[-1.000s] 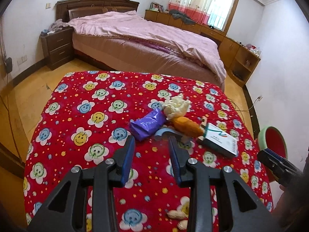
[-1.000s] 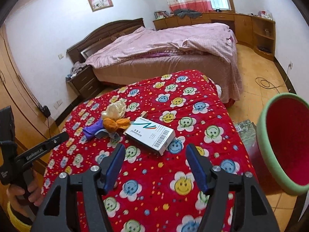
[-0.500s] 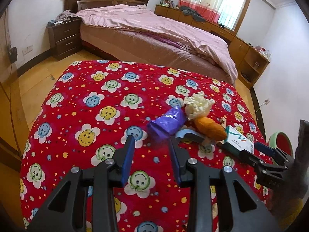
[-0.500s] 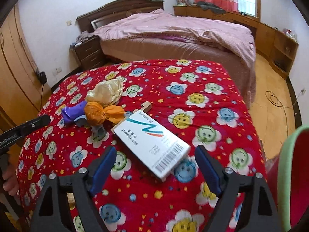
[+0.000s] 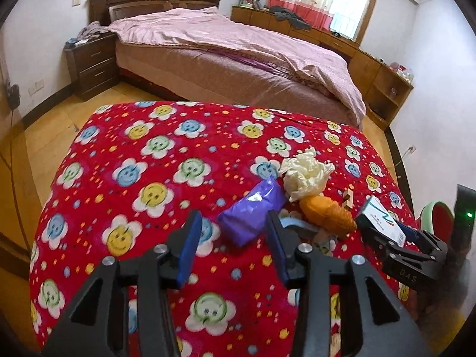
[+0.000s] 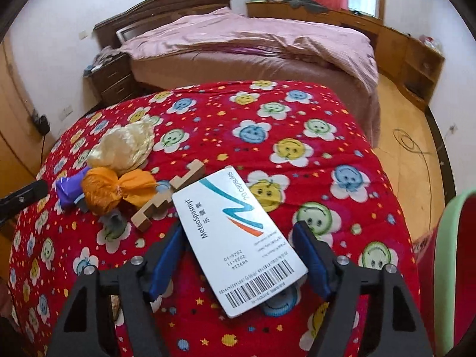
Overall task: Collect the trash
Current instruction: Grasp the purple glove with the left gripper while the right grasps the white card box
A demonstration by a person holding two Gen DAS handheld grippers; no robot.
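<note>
A white medicine box (image 6: 238, 232) lies on the red smiley cloth, and my right gripper (image 6: 238, 255) is open with its jaws on either side of the box. The box also shows in the left wrist view (image 5: 382, 218), with the right gripper (image 5: 383, 232) around it. A purple wrapper (image 5: 253, 211), an orange wad (image 5: 325, 212) and a cream crumpled wad (image 5: 305, 175) lie in a cluster. My left gripper (image 5: 232, 238) is open, just short of the purple wrapper.
A wooden notched piece (image 6: 169, 196) lies between the orange wad (image 6: 110, 190) and the box. A green-rimmed red bin (image 6: 452, 267) stands at the right edge of the table. A bed (image 5: 238, 56) and cabinets stand behind.
Both grippers have moved forward: the right one now straddles the medicine box, the left one has closed in on the purple wrapper. Both stay open.
</note>
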